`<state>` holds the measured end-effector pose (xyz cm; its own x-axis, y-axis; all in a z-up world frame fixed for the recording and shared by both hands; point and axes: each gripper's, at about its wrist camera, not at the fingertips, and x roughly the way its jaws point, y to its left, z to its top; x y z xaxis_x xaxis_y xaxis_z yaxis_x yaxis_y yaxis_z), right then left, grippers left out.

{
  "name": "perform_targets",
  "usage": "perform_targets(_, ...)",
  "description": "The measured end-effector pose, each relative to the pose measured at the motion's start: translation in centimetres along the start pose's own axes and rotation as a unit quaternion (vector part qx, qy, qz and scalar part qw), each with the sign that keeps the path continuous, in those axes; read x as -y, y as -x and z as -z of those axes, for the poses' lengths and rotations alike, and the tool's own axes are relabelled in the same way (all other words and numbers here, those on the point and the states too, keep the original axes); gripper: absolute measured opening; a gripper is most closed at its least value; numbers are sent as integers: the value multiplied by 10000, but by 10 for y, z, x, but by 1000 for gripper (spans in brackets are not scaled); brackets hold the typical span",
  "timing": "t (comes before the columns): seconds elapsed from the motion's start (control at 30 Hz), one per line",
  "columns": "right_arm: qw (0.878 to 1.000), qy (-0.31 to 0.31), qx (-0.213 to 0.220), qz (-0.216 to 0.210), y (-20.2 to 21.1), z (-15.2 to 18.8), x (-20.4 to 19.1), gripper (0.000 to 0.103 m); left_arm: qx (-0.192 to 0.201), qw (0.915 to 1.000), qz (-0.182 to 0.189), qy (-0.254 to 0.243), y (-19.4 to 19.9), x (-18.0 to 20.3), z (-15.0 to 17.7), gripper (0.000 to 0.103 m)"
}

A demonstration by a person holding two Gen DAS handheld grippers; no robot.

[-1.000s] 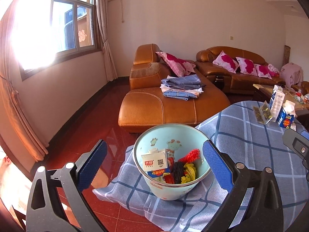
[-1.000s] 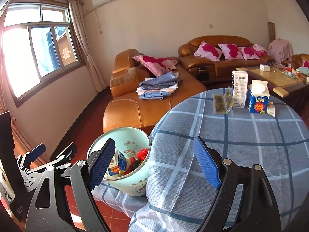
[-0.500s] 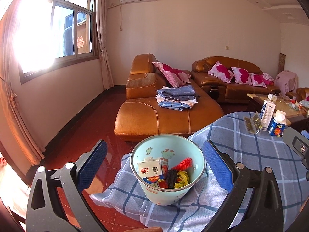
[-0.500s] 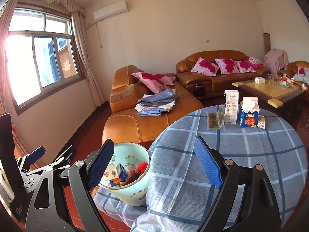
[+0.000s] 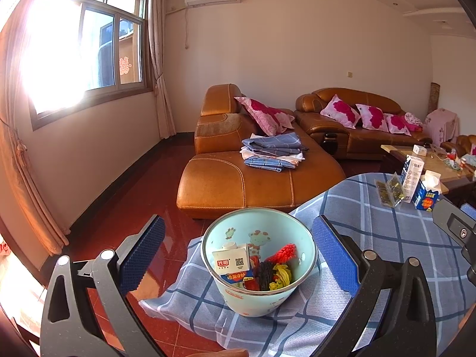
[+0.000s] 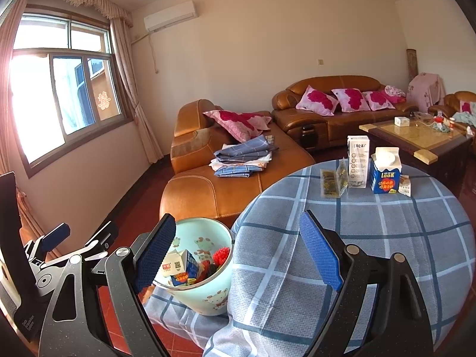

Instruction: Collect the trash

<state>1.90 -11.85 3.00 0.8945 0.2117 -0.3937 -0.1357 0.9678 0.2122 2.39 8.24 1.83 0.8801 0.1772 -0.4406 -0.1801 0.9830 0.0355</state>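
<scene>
A pale green bin [image 5: 285, 297] with cartoon prints stands beside the round table, holding a white carton [image 5: 230, 260], a red piece [image 5: 282, 251] and other scraps. It also shows in the right wrist view [image 6: 208, 300]. My left gripper [image 5: 238, 255] is open and empty, above the bin. My right gripper [image 6: 238, 253] is open and empty, over the table's left edge. On the table's far side stand a white carton [image 6: 358, 160], a blue carton [image 6: 385, 174], clear packets [image 6: 334, 180] and a small wrapper [image 6: 405, 186].
The round table [image 6: 386, 238] has a blue checked cloth that hangs under the bin. Brown leather sofas [image 5: 238, 178] with folded cloths and pink pillows stand behind. A coffee table [image 6: 416, 136] is at the far right. The floor is red tile.
Both grippers have pulled back and tilted up, so the bin sits lower in the views and more of the room shows. Both stay open and empty.
</scene>
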Motion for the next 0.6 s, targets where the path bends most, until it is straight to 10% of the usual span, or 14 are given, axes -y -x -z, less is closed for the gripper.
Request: perform_targets(0.6,10000,-42,-9,-37,2,0,0,84,23,10000,13,19,2,-2,0,97)
